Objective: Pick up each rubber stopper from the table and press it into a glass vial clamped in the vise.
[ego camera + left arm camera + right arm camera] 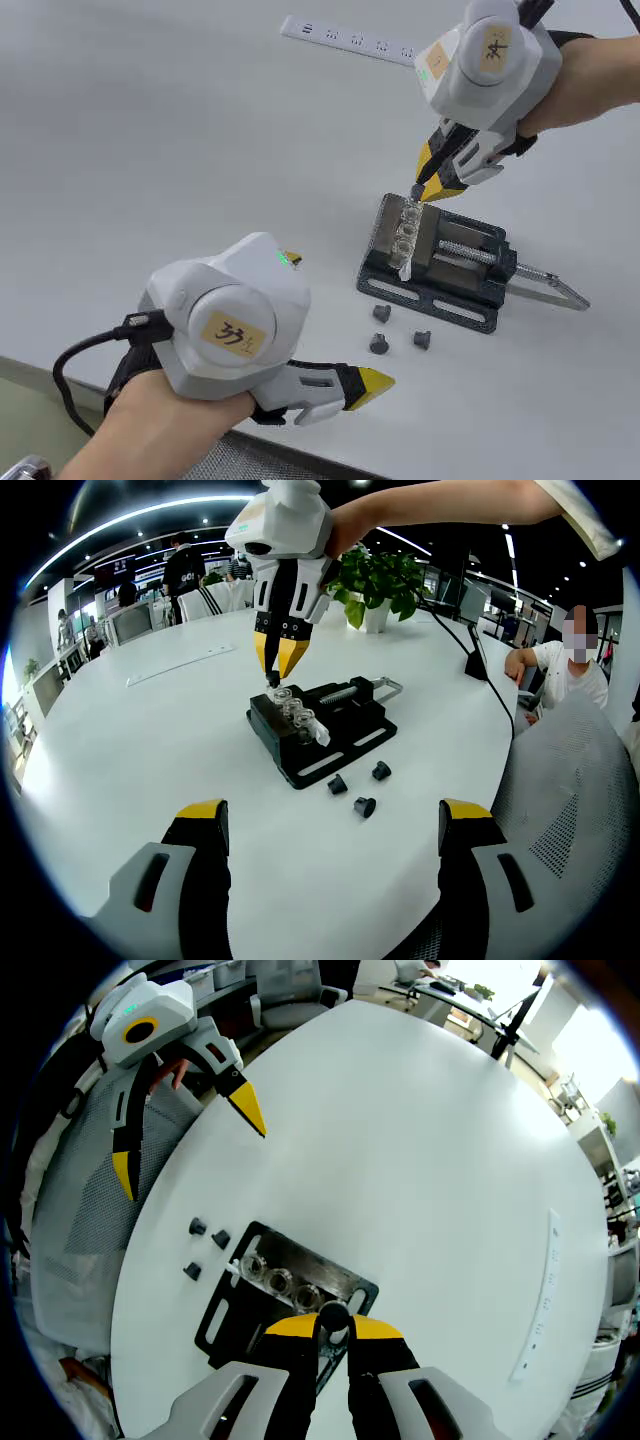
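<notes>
Clamped in right gripper point(333, 1328), at far vial point(411, 211) in vise point(462, 272): one rubber stopper point(333, 1314). Left to seat: three stoppers point(379, 343) on table point(200, 150), near the vise. Left gripper point(190, 1148): jaws apart.

1. Worktop point(150, 150): smooth, matt white surface
2. Vise point(430, 300): dark matt metal; its screw point(462, 250) is bright, shiny metal
3. Vials point(405, 232): clear glossy glass
4. Each stopper point(379, 343): dark matt rubber
5. Left gripper point(333, 320) and right gripper point(430, 190): smooth white plastic shells with a soft sheen
6. Chair back point(570, 780): grey mesh cloth
</notes>
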{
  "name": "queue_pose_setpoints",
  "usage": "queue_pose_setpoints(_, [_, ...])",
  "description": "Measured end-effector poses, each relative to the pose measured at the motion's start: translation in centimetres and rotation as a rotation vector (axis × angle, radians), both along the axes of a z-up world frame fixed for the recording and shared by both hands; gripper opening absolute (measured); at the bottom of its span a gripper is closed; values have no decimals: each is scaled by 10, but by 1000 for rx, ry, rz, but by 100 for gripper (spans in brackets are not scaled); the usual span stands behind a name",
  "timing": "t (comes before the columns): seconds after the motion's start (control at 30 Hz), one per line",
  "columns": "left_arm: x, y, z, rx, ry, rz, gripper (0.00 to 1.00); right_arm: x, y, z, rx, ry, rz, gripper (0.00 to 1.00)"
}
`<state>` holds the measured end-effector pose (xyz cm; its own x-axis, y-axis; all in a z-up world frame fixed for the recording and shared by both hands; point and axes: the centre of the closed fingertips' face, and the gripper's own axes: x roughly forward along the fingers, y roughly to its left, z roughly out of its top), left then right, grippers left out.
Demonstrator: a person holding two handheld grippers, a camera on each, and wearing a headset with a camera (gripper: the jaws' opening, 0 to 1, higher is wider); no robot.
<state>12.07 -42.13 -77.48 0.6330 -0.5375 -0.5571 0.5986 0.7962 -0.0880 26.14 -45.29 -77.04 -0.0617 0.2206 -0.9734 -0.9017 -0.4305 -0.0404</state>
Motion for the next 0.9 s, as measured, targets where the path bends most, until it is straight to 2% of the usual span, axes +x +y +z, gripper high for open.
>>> queue_pose_setpoints(0.23, [0,-2,0,-6,-2,-1,85,1,-2,-1,-20,1,-60,5])
queue_pose_setpoints(0.4, [0,-5,0,-7,-3,-4,85,1,-1,-1,-34,5,-151,5])
queue_pose_setpoints(0.5, [0,-5,1,-9,-5,-4,85,0,-2,-1,-39,3,-179,5])
queue_pose_setpoints(0.7, [0,-5,2,-10,-6,-3,85,-1,-3,-1,-37,4,-186,5])
queue_pose_setpoints(0.9, [-1,-4,2,-12,-5,1,85,-2,-4,-1,-20,10,-150,6])
